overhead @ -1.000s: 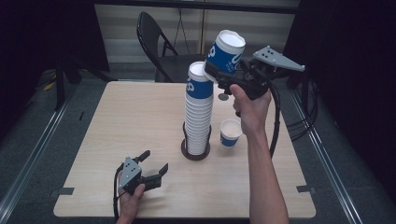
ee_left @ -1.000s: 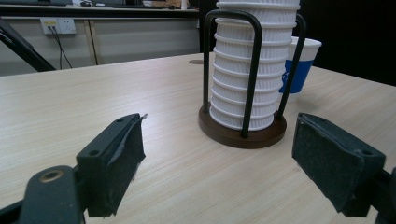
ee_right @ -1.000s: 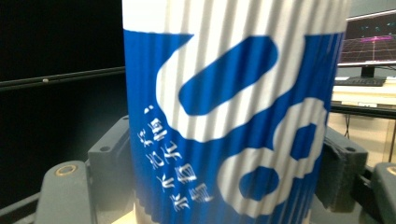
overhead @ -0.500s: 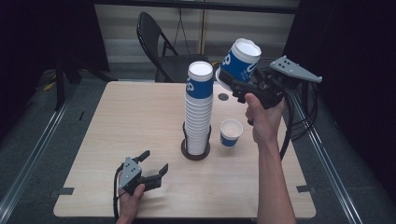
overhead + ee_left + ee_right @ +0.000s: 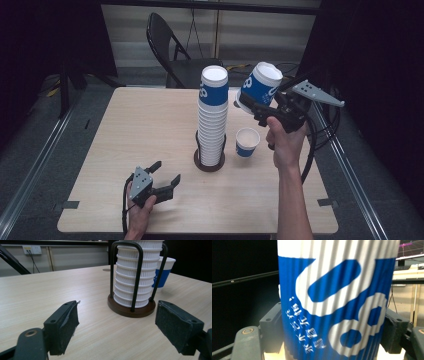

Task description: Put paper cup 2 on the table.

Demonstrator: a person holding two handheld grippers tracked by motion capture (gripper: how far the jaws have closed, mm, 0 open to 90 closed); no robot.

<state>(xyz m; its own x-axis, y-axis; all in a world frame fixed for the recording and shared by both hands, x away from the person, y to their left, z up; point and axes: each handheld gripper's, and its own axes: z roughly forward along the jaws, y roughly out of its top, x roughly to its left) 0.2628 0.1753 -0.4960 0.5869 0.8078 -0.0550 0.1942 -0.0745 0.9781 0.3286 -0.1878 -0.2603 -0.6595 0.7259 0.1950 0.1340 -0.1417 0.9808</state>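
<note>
Right gripper (image 5: 261,106) has carried the blue cup (image 5: 259,86) rightward, away from the cup stack (image 5: 212,120); clamped on it, tilted, above the desk (image 5: 125,130). Left gripper (image 5: 165,173) rests near-left, jaws wide.

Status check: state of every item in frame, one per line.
Right tongs: shut on the held cup, raised above the table.
Held cup: upside down, tilted, off the stack.
Cup stack: upright, upside down in its holder.
Single cup: upright, open end up, on the table.
Left tongs: open, holding nothing, low at the table.
</note>
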